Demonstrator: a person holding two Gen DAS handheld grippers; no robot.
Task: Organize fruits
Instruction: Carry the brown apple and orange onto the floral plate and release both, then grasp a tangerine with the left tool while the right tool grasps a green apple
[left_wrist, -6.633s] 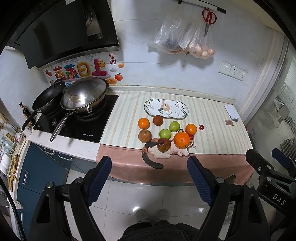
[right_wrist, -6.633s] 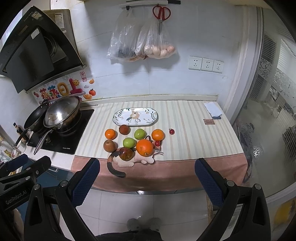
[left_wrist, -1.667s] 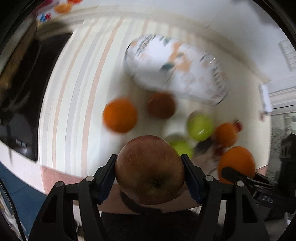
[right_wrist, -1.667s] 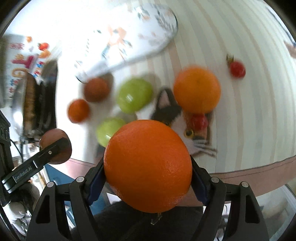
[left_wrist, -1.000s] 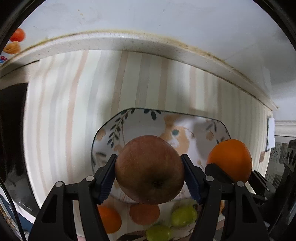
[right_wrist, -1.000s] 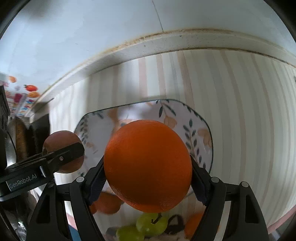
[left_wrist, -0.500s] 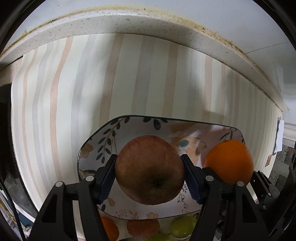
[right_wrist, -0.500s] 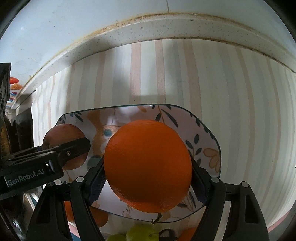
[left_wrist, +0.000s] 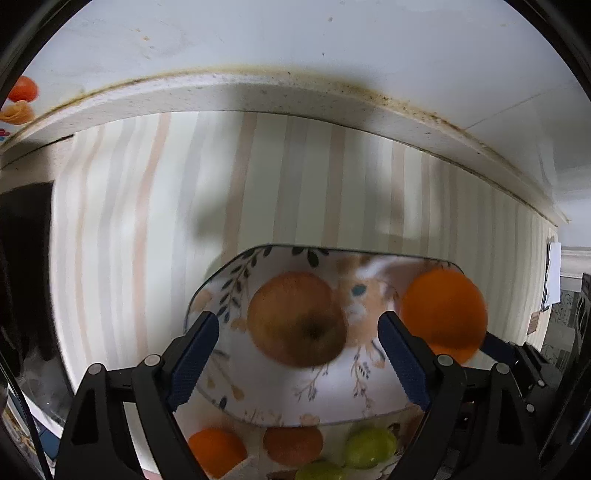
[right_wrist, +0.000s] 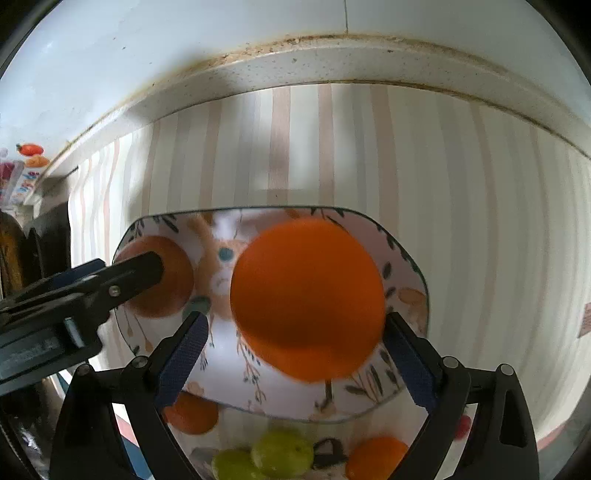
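Note:
A floral plate (left_wrist: 325, 402) lies on the striped counter. A brown-red apple (left_wrist: 297, 319) sits on its left part, free between the spread fingers of my open left gripper (left_wrist: 297, 354). A large orange (right_wrist: 308, 299) sits on the plate's right part between the spread fingers of my open right gripper (right_wrist: 295, 350); it also shows in the left wrist view (left_wrist: 443, 317). In the right wrist view the plate's rim (right_wrist: 413, 273) and the apple (right_wrist: 173, 291) show, the apple partly behind the left gripper's finger.
In front of the plate lie a small orange (left_wrist: 216, 456), a reddish-brown fruit (left_wrist: 293, 445) and two green fruits (left_wrist: 369, 448), plus another orange (right_wrist: 376, 459) and a cherry tomato (right_wrist: 461, 424). The wall ledge (left_wrist: 295, 92) runs close behind. The black stove (left_wrist: 22, 266) is at left.
Both grippers have opened. The apple and the large orange have left the fingers and now rest on the plate. Both grippers have drawn back a little.

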